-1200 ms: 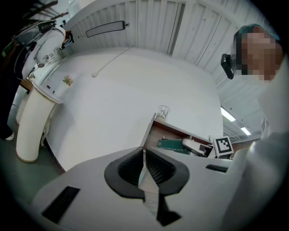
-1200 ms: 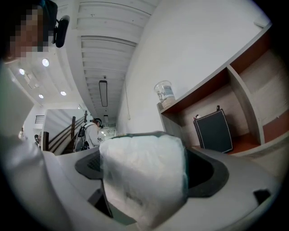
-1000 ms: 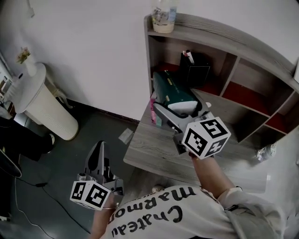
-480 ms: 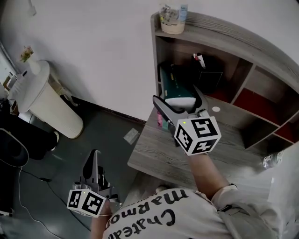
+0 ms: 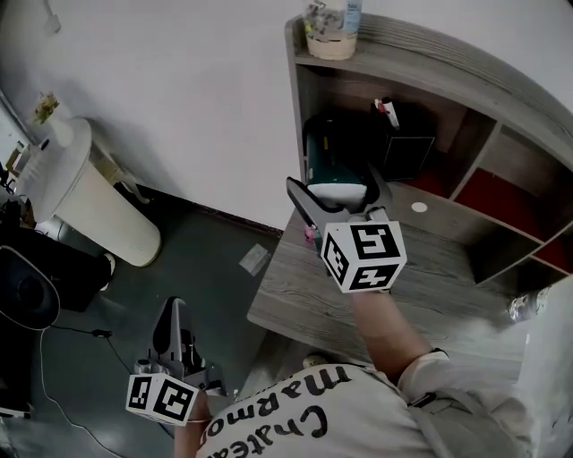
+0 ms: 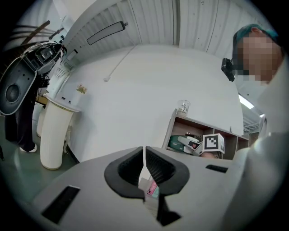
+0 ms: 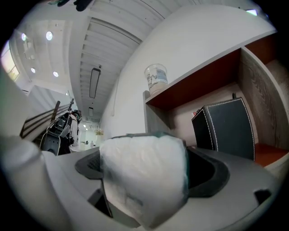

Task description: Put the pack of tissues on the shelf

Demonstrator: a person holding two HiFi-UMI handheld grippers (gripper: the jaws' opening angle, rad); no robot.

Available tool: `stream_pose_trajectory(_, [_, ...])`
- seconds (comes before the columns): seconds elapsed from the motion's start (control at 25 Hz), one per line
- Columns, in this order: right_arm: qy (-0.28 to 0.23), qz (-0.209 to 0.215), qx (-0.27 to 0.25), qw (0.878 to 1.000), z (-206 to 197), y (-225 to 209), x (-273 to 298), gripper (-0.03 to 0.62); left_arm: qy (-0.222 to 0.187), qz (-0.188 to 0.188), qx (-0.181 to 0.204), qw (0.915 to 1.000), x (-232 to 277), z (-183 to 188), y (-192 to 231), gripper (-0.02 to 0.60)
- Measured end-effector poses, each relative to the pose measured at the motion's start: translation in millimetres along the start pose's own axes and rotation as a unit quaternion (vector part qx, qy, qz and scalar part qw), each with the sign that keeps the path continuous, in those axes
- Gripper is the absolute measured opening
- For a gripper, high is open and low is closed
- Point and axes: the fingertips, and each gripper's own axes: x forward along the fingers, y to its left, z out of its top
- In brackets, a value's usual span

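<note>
**Three cameras, one shelf**

From the head we look steeply down on the left gripper point(image 5: 172, 311), the right gripper point(image 5: 333, 186) and the shelf point(image 5: 430, 55). Our left gripper view sits low and well back, facing the shelf; the right gripper's marker cube point(image 6: 213, 143) shows small there. Our right gripper view looks up from close in, the pack of tissues point(image 7: 144, 176) filling its foreground. All three share the shelf and the jar point(image 5: 331, 27) on top.

Shirt point(image 5: 300, 413) print, upside down: "Chate… Marmo", rest cut off.
</note>
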Motion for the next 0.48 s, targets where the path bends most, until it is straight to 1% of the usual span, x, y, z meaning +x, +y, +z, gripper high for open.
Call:
stream_pose_trajectory(0.28, [0.000, -0.015, -0.006, 1.000, -2.7, 2.7, 5.3, 0.540, 0.003, -0.003, -0.003, 1.0000, 4.7, -2.0, 1.3, 0.028])
stream_pose_trajectory(0.48, [0.007, -0.019, -0.019, 1.000, -7.3, 4.9, 7.3, 0.540, 0.003, -0.006, -0.007, 0.9999, 9.1, -4.8, 1.0, 0.028])
